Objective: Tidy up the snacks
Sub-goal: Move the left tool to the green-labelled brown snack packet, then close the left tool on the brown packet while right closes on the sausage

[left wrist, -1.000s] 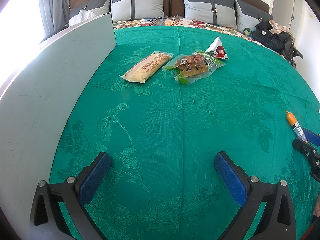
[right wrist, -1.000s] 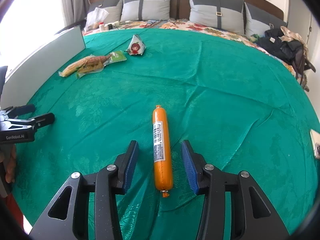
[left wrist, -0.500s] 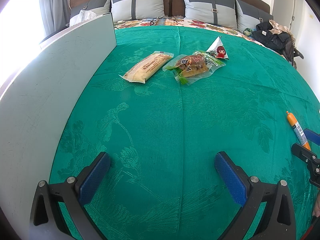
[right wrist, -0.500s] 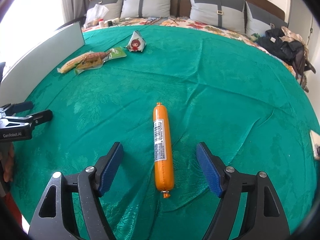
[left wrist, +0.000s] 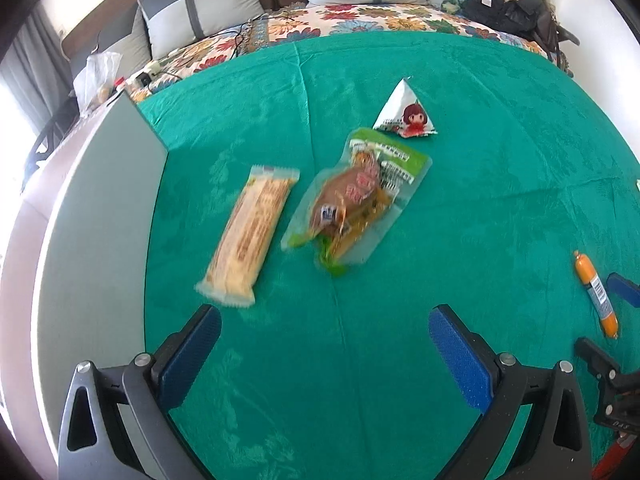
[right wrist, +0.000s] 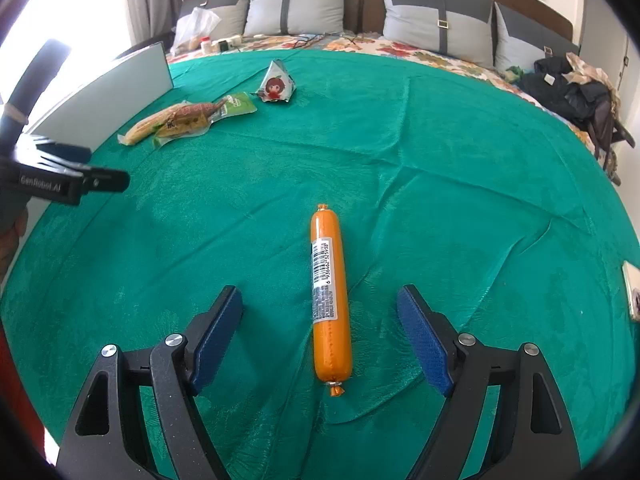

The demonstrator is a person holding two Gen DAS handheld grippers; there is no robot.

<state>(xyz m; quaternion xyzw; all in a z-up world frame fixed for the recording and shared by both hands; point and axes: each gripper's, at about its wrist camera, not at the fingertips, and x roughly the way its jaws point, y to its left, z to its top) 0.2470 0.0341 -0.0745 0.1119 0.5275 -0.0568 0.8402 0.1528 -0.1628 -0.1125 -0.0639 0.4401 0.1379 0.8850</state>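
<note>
An orange sausage with a barcode label lies on the green cloth between the blue pads of my right gripper. The jaws are opening and neither pad touches it. The same sausage shows at the right edge of the left wrist view. My left gripper is open and empty, just short of a long yellow bread pack. Beside that lies a green-edged clear pack of brown meat. Beyond it stands a white triangular pouch. The three packs also appear far left in the right wrist view, with the left gripper seen from the side.
A grey-white board stands upright along the cloth's left edge. Pillows and a floral sheet lie at the far end, with dark clothes at the far right. A white object lies at the right edge.
My left gripper has moved toward the three packs, which now sit much closer and larger, and it has rolled. My right gripper has spread its jaws away from the sausage, which lies still.
</note>
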